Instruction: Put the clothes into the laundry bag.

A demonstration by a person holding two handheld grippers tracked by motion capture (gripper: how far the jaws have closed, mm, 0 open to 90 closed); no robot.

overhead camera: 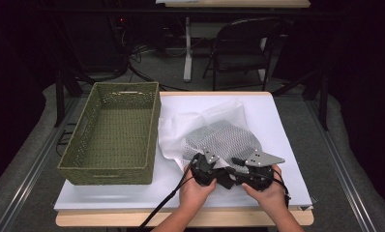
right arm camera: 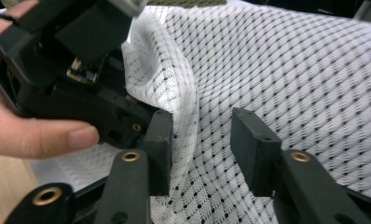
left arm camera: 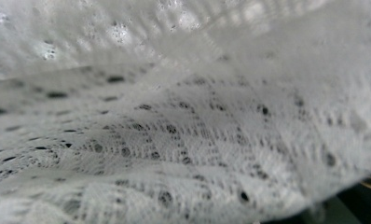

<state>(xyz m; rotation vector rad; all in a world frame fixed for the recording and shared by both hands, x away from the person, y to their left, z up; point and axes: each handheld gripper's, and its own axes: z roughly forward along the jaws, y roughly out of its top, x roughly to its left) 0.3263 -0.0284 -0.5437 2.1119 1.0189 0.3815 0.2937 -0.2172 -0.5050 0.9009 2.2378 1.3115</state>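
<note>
Our right claw (right arm camera: pixel 200 149) stands released, its jaws apart over the white mesh cloth (right arm camera: pixel 286 70), pads pressing nothing. Our left claw (overhead camera: pixel 203 170) sits just beside it at the cloth's near edge; we cannot tell whether it grips, since its own view is all blurred mesh. We see the cloth (overhead camera: pixel 219 135) lying crumpled on the desk (overhead camera: pixel 277 116), right of the green basket (overhead camera: pixel 114 133).

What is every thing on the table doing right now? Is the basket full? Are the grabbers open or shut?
Green basket: upright, nothing inside it.
White mesh cloth: crumpled in a heap beside the basket, near edge lifted.
Right gripper: open, cloth between the pads.
Left gripper: pushed into the cloth; open or shut cannot be told.
</note>
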